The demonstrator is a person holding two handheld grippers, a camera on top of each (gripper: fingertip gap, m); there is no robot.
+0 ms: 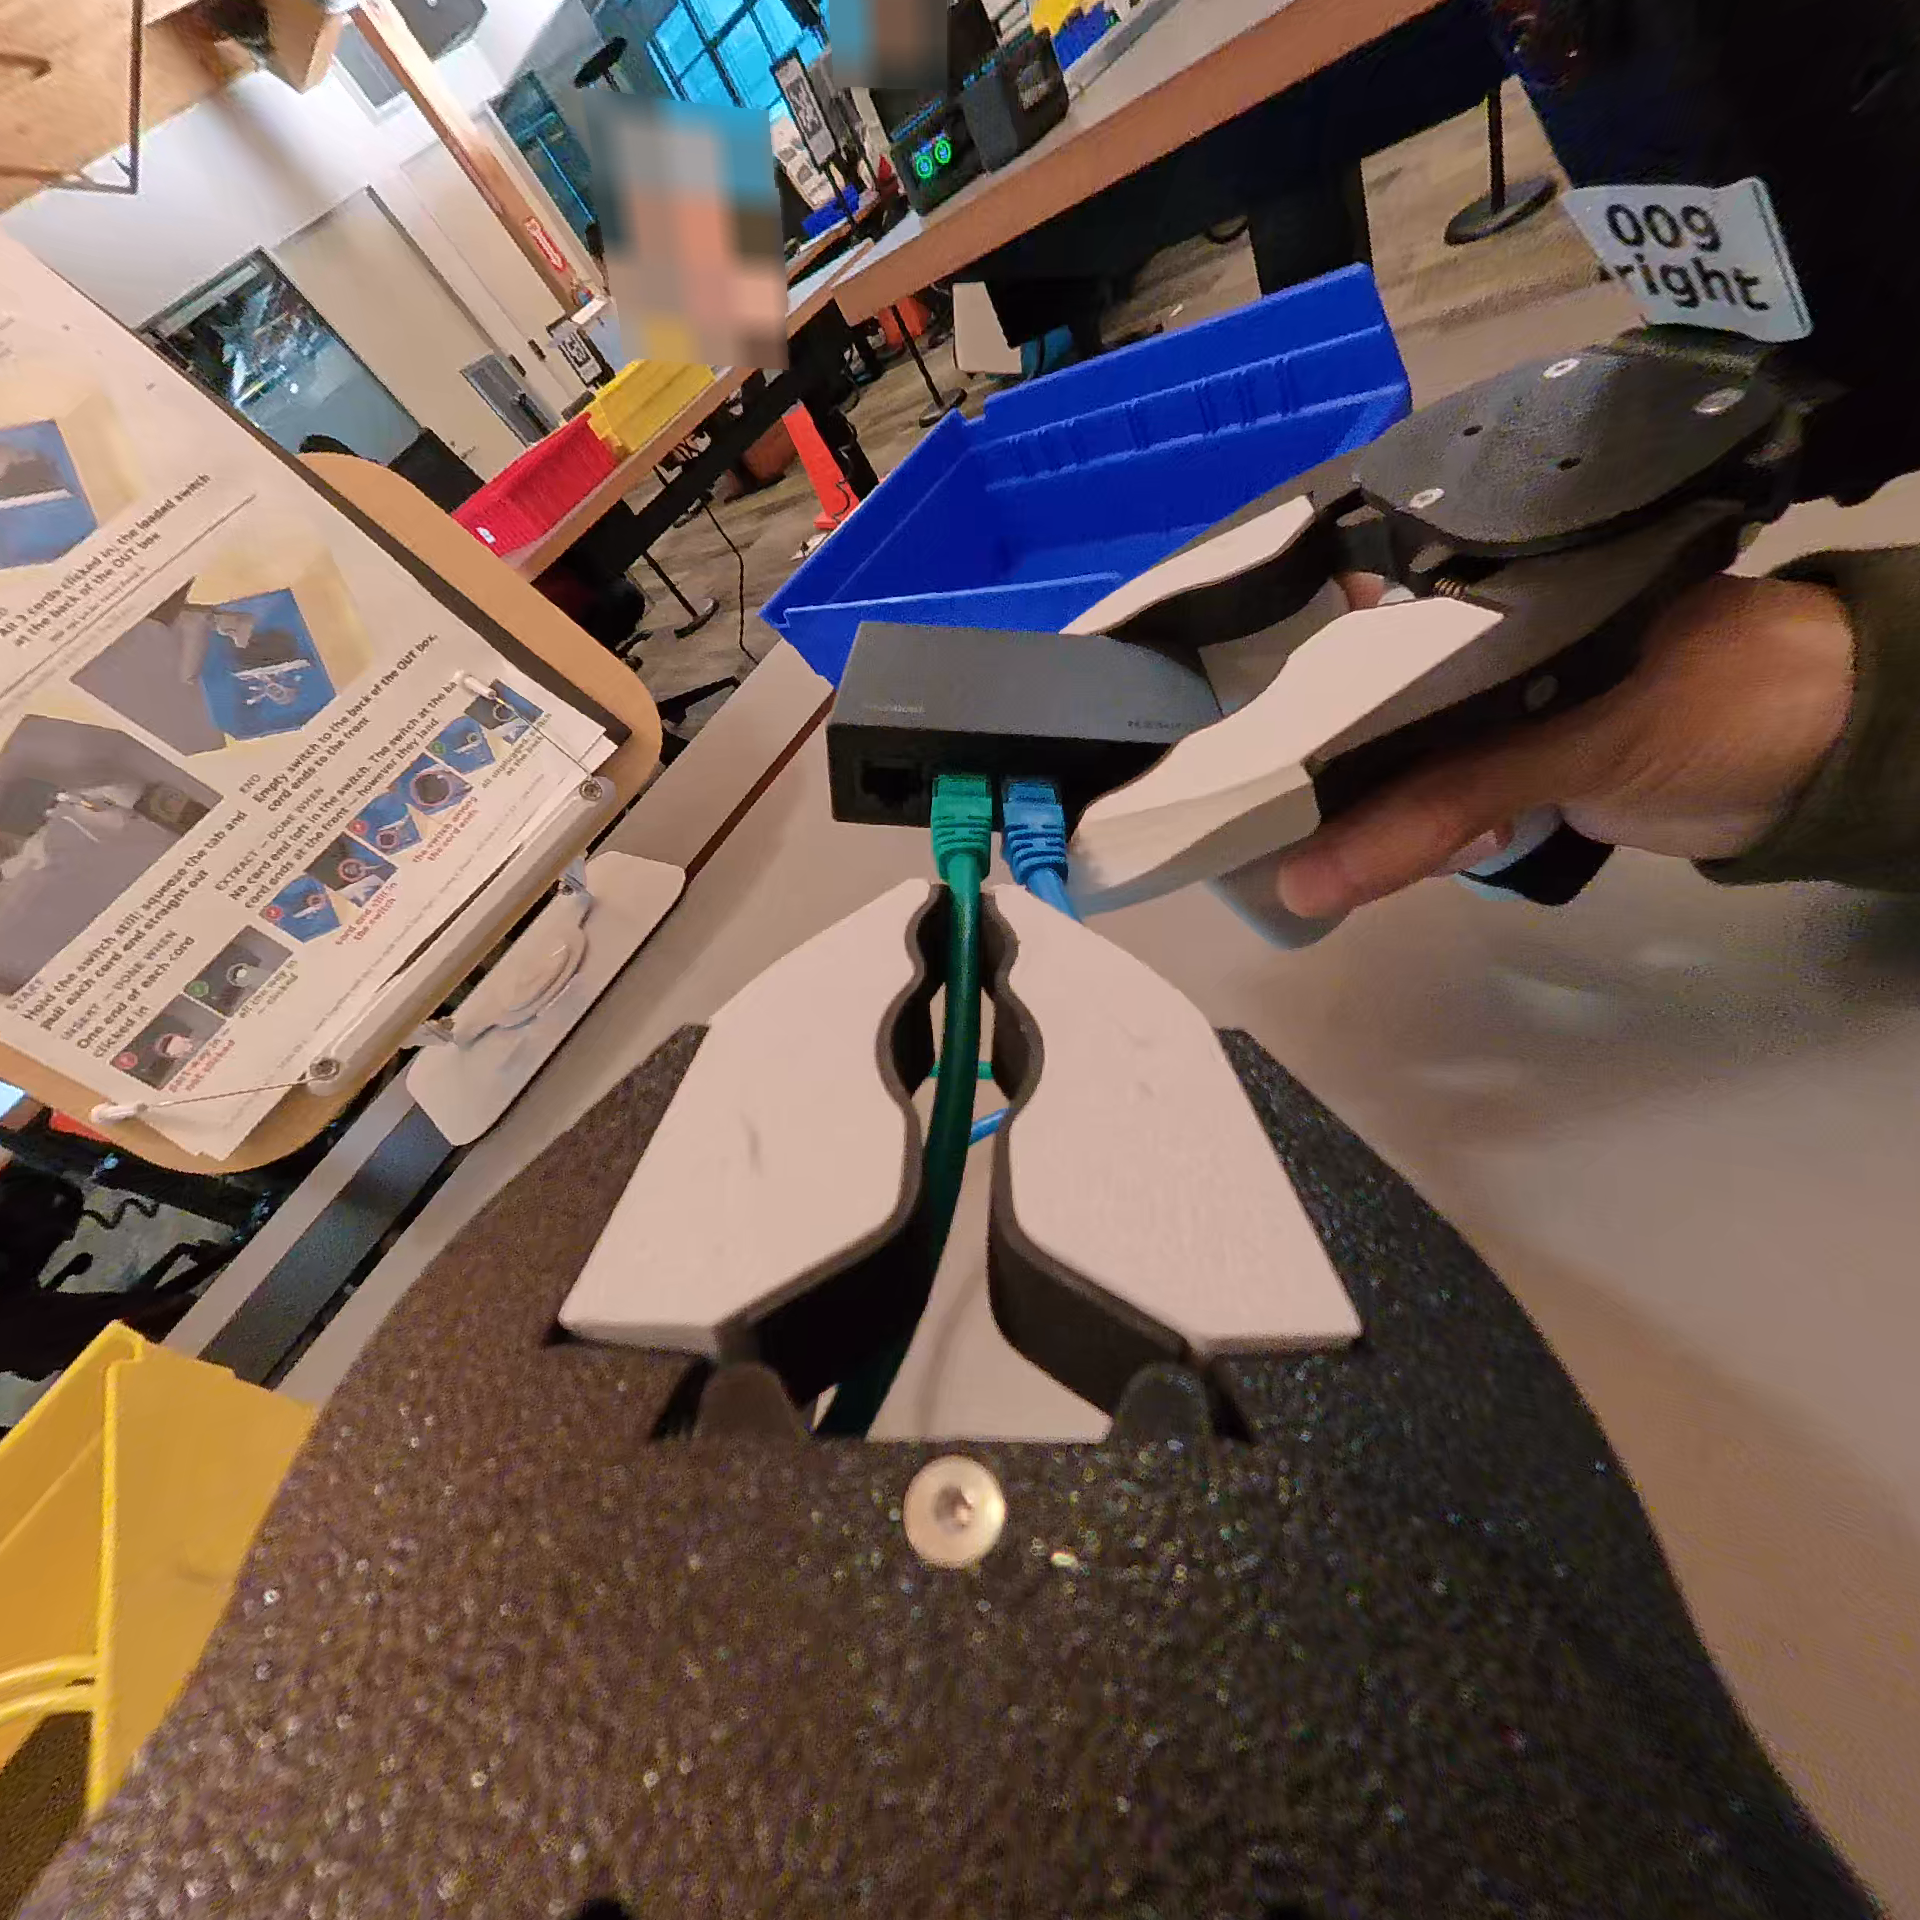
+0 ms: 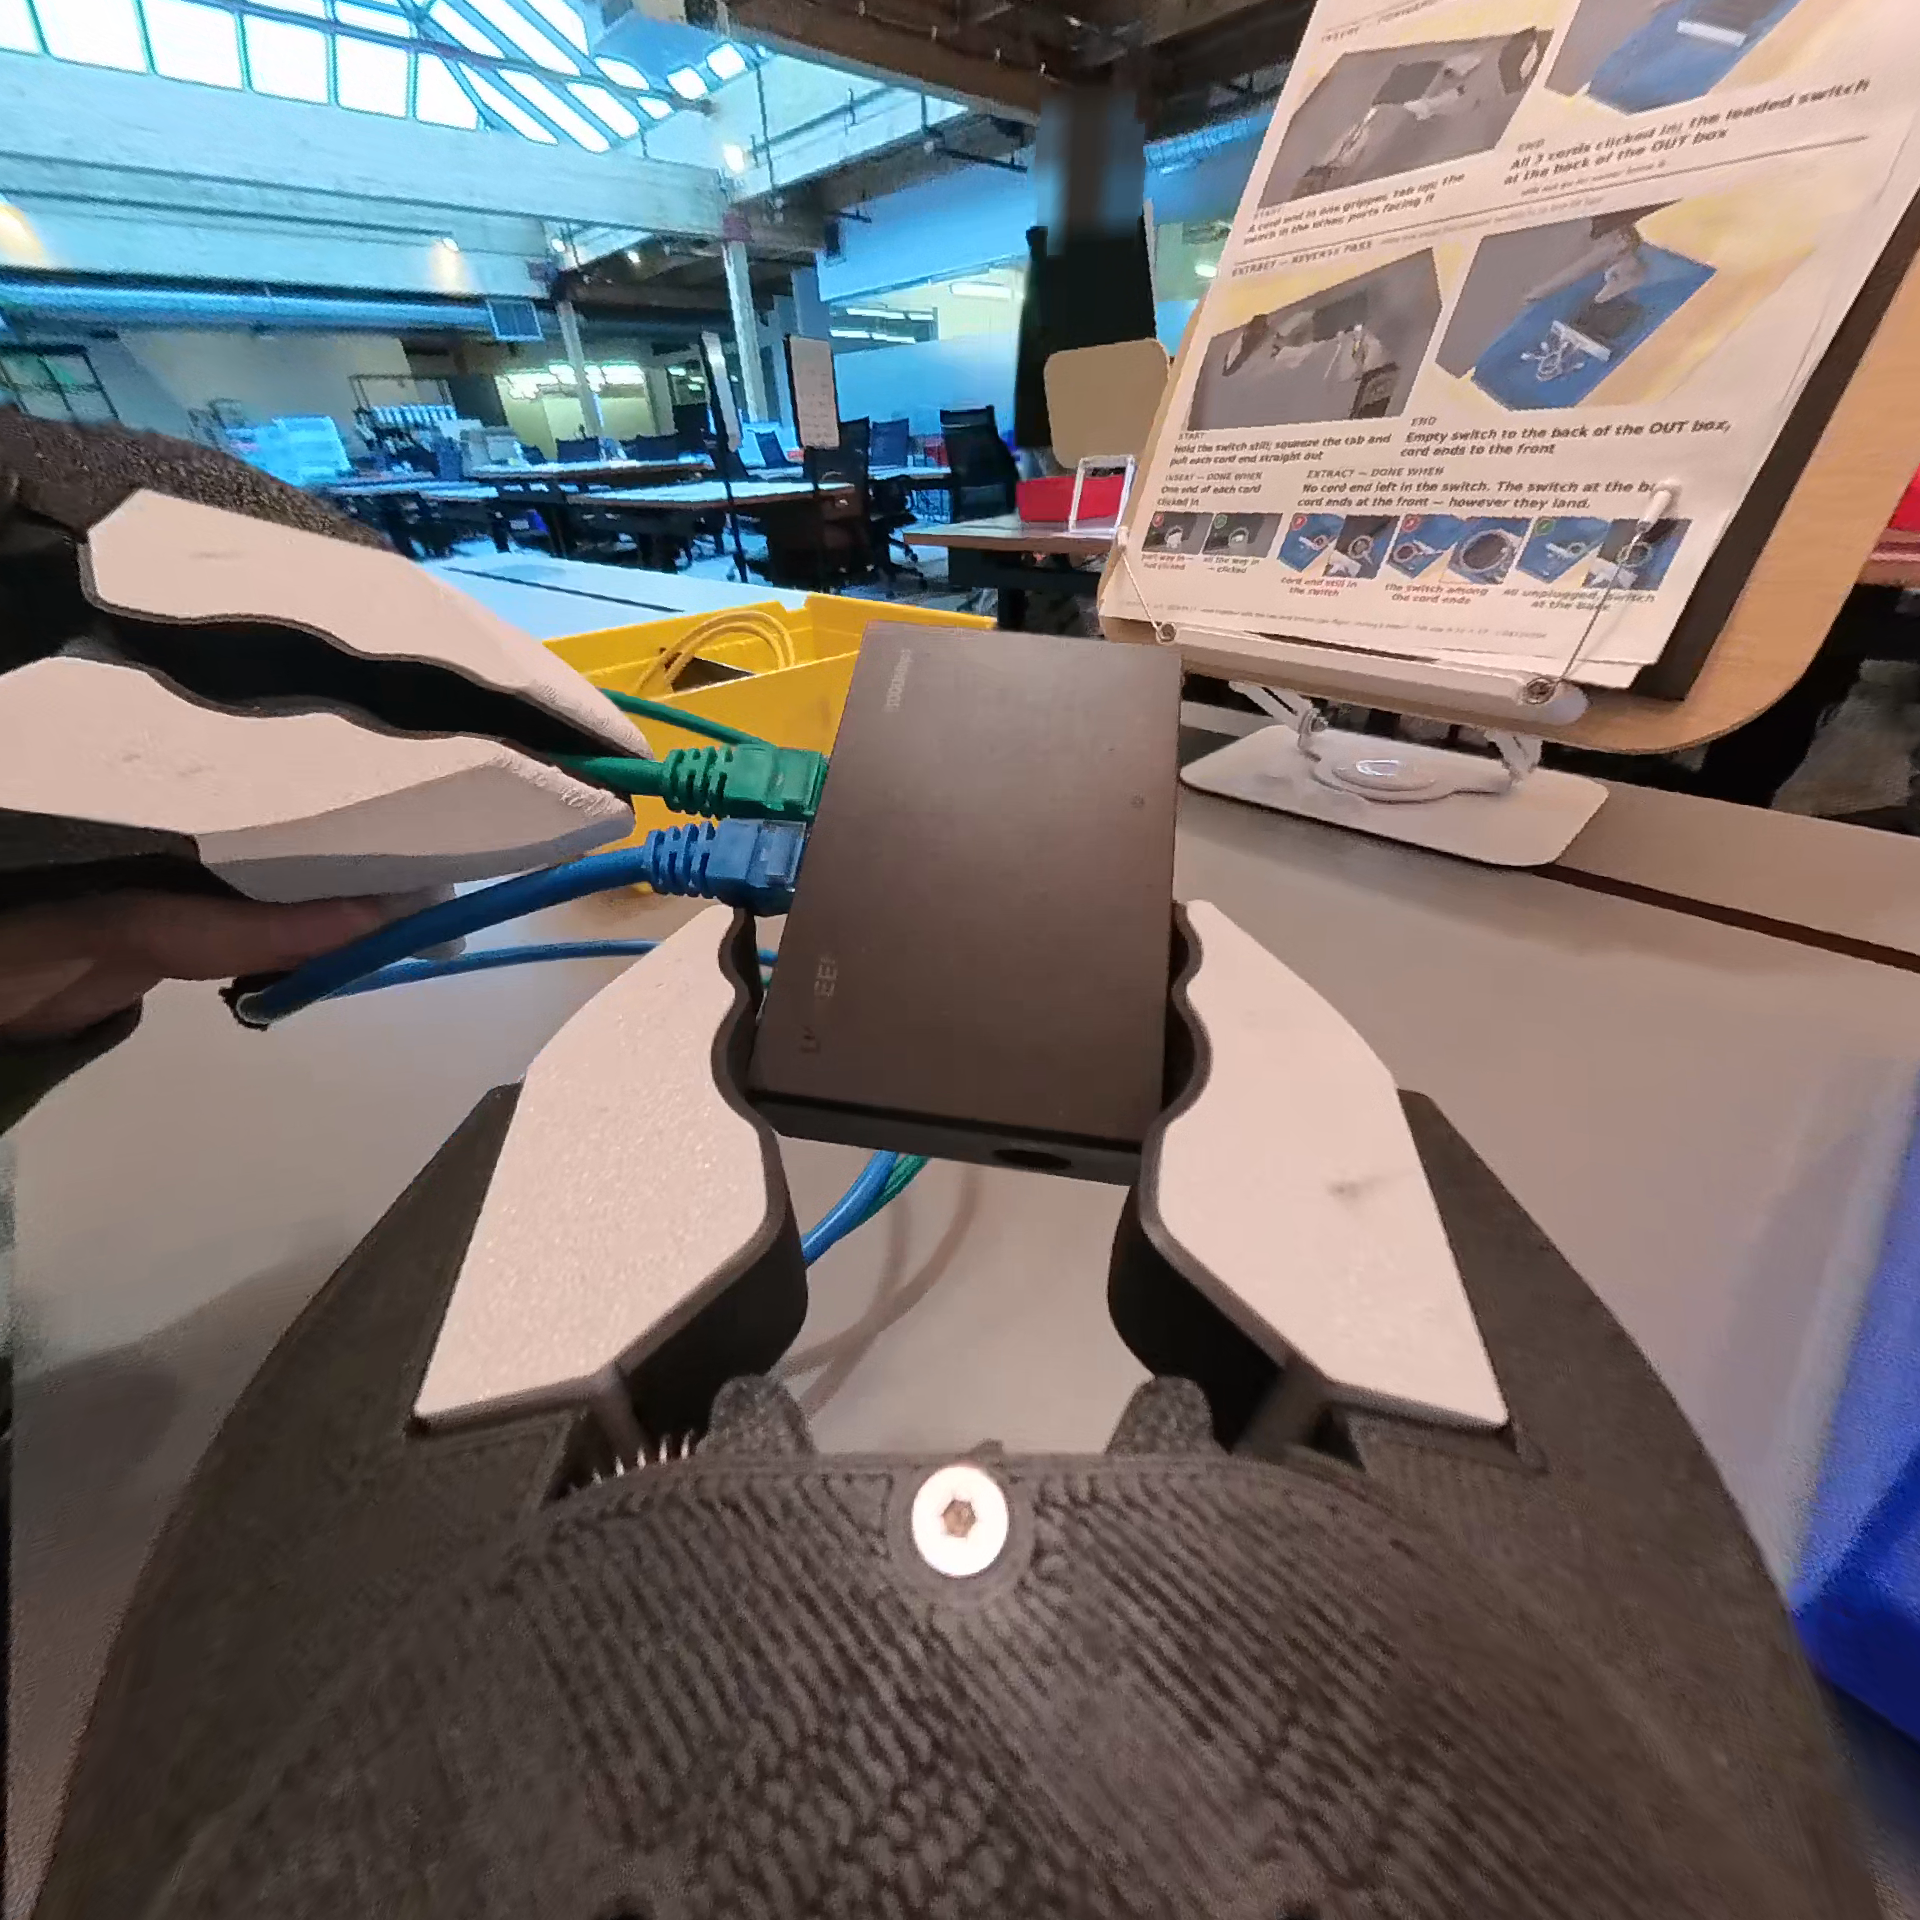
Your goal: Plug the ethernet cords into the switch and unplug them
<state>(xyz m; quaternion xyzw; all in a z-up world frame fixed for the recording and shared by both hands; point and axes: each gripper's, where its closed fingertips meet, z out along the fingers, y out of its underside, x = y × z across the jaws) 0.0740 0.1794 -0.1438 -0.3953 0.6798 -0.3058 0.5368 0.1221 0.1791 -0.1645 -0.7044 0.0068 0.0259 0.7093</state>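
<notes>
A black switch (image 1: 997, 696) is held above the table, gripped by its two sides in my right gripper (image 2: 961, 920). A green cord (image 1: 958, 821) and a blue cord (image 1: 1034, 831) are plugged into its ports side by side; the port left of them is empty. My left gripper (image 1: 961, 909) is shut on the green cord just behind its plug, and the cord runs back between the fingers. In the right wrist view, the left gripper (image 2: 634, 784) comes in from the left, with the green plug (image 2: 748, 779) above the blue plug (image 2: 727, 857).
A blue bin (image 1: 1091, 468) stands behind the switch. A yellow bin (image 2: 727, 665) holding a yellow cord sits at the left, also in the left wrist view (image 1: 104, 1455). An instruction sheet on a wooden stand (image 2: 1455, 364) stands at the table's edge. Grey table (image 1: 1455, 1143) lies below.
</notes>
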